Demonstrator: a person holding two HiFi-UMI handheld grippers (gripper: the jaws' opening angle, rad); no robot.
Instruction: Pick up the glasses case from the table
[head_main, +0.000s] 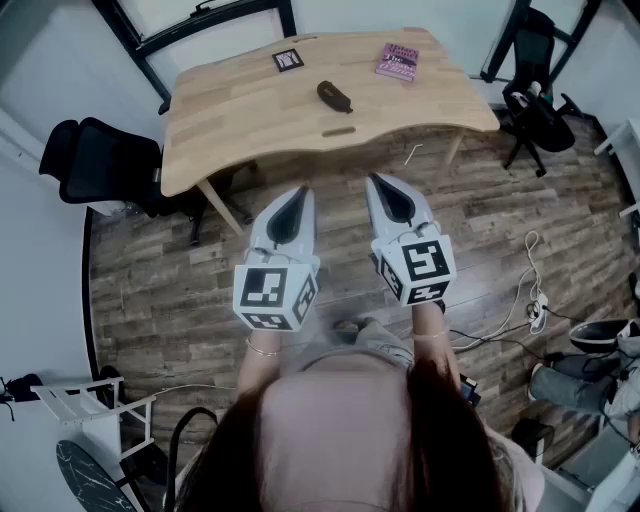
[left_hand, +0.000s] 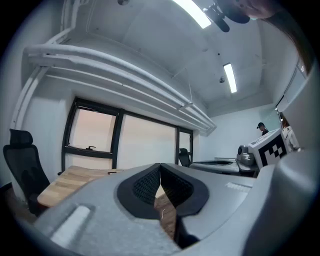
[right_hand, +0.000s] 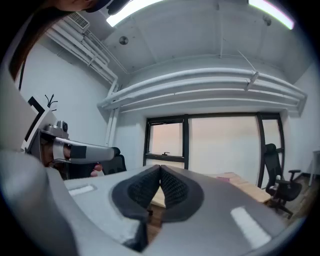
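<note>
A dark glasses case (head_main: 335, 96) lies near the middle of the wooden table (head_main: 230, 125), seen only in the head view. My left gripper (head_main: 297, 197) and right gripper (head_main: 381, 186) are held side by side over the floor, short of the table's near edge and well apart from the case. Both are shut with nothing between their pads. In the left gripper view the left gripper (left_hand: 159, 167) has its tips touching, and part of the table (left_hand: 65, 184) shows at the left. The right gripper (right_hand: 160, 169) looks the same in its own view, tips pressed together.
On the table also lie a pink book (head_main: 398, 62) at the far right and a dark square card (head_main: 288, 60). Black office chairs stand at the left (head_main: 100, 165) and right (head_main: 535, 115). Cables (head_main: 525, 300) trail over the wooden floor at the right.
</note>
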